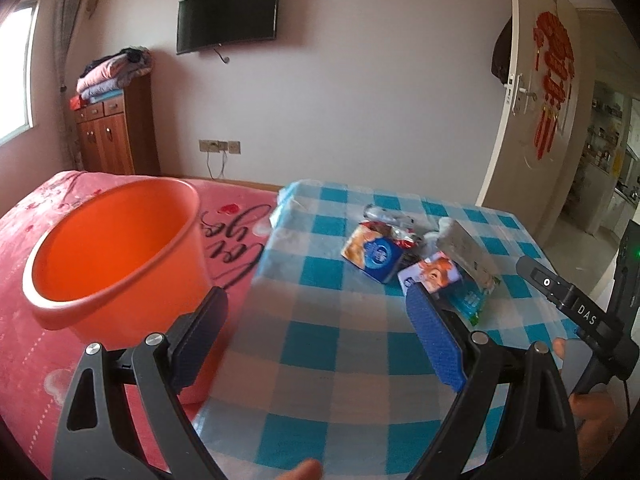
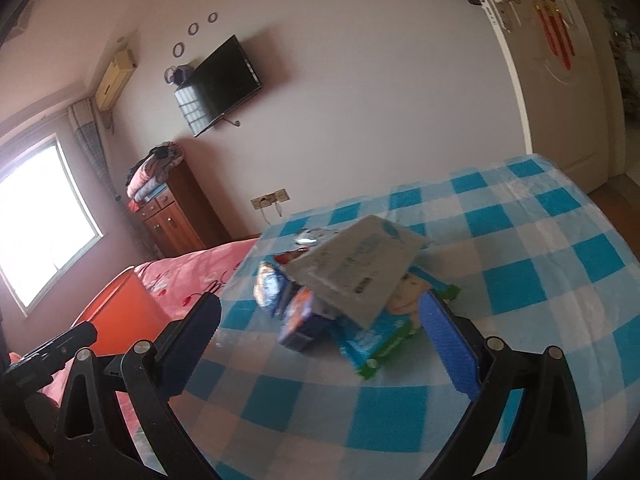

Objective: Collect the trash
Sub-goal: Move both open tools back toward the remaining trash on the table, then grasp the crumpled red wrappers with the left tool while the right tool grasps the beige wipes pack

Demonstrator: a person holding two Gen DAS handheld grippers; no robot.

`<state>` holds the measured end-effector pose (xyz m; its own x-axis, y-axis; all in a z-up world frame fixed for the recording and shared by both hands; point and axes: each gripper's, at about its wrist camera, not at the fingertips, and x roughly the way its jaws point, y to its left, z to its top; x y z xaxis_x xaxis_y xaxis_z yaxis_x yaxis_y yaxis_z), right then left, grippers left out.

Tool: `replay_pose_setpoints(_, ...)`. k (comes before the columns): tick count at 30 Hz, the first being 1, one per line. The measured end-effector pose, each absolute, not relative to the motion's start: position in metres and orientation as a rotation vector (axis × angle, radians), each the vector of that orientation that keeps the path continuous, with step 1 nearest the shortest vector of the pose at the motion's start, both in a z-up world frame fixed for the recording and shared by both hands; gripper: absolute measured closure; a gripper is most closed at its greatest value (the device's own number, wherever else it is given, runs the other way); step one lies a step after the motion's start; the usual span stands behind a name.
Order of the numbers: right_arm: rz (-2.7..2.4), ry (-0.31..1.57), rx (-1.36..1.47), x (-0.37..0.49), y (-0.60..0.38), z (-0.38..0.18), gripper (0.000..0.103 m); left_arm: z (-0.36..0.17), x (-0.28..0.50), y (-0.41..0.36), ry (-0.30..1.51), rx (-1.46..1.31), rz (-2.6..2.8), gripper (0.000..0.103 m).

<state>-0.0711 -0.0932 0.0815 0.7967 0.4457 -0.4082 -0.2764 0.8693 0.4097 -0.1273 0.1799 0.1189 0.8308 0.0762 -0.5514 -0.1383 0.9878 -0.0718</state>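
Note:
A heap of trash lies on the blue-and-white checked table [image 1: 320,344]: a blue snack packet [image 1: 374,255], a small blue carton with a cartoon picture [image 1: 434,274], a grey flat box [image 1: 466,252], a green-edged wipes pack [image 1: 476,304] and crumpled foil [image 1: 384,214]. The orange bucket [image 1: 116,252] stands on the pink bedspread to the left of the table. My left gripper [image 1: 316,312] is open above the table, short of the heap. My right gripper [image 2: 320,320] is open just in front of the grey box [image 2: 356,270], the carton [image 2: 300,320] and the wipes pack [image 2: 380,336], holding nothing.
A pink bed [image 1: 36,340] adjoins the table's left side. A wooden cabinet [image 1: 116,132] with folded blankets stands by the window, a TV [image 1: 228,16] hangs on the far wall, and a white door [image 1: 536,92] is open at right. A person's fingers [image 1: 560,346] show on the handle.

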Motion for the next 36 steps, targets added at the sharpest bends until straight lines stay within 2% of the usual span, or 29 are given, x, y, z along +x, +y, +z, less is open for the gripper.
replay_pose_setpoints(9,0.316,0.551,0.376,-0.054,-0.133,0.066,0.005,0.11,-0.078,0.165,0.66,-0.194,0.079,0.012)
replay_pose_setpoints(19,0.327,0.556,0.394,-0.044,-0.159,0.063,0.005,0.112,0.049,0.142,0.736,-0.266,0.077,0.012)
replay_pose_setpoints(24,0.344,0.578,0.392,-0.038,-0.165,0.061,0.005,0.096,0.12,0.138,0.828,-0.338,0.08,0.012)
replay_pose_setpoints(28,0.351,0.582,0.41,-0.033,-0.173,0.057,0.005,0.074,0.17,0.138,0.926,-0.381,0.094,0.018)
replay_pose_setpoints(36,0.377,0.637,0.452,-0.023,-0.179,0.045,0.005,0.041,0.221,0.134,1.059,-0.373,0.147,0.022)
